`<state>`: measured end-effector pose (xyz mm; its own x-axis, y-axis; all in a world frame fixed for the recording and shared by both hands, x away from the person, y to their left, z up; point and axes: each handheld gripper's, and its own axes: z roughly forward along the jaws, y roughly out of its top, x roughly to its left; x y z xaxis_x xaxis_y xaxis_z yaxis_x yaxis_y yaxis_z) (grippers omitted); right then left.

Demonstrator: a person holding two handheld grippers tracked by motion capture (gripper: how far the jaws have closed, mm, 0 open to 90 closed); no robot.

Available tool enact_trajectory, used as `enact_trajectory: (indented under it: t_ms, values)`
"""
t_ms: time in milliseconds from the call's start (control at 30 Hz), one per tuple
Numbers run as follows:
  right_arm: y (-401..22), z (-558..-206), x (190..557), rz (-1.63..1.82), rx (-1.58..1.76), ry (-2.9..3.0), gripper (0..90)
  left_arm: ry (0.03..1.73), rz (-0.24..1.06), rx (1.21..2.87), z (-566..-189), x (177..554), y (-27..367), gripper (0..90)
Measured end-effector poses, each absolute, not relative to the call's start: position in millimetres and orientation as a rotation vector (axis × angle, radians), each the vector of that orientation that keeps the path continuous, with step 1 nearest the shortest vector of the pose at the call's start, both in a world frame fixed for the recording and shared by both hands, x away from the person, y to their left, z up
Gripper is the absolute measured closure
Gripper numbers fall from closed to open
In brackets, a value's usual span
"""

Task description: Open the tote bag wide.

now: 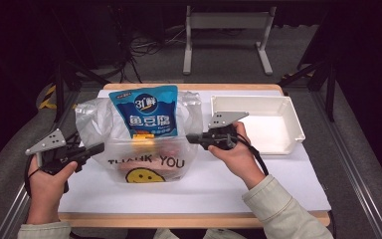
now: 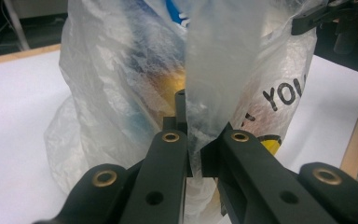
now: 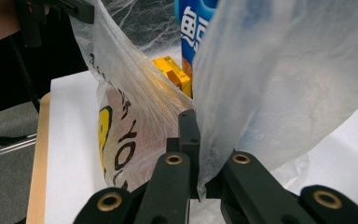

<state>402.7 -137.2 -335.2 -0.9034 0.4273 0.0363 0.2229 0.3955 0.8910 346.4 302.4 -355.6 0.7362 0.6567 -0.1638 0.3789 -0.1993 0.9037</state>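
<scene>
Both tools clench the plastic bag point(image 1: 144, 144): left tool point(image 1: 98, 148) pinches one handle, right tool point(image 1: 191, 138) the other; blue pouch point(image 1: 144, 110) stands inside, on the tabletop point(image 1: 258, 179).

I see both grippers as matte black w/ a grey three-cornered plate on top: left gripper point(image 1: 97, 148) at 9 o'clock of the table, right gripper point(image 1: 193, 138) near centre, w/ a black cable trailing toward 5 o'clock. In the gripper views my jaws are chunky black links w/ brass-ringed pivot holes and plain screw holes. Sleeves point(image 1: 278, 209) are pale cream-green w/ ribbed cuffs.
</scene>
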Motion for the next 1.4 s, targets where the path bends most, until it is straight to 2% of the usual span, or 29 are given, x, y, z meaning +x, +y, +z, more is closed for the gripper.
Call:
enact_trajectory:
  t_ms: [1400]
  values:
    - [-137.0,-398.8,397.0,1.458,0.661,2.584,90.0,0.907,0.154,1.930,-410.6,353.0,302.2,89.8]
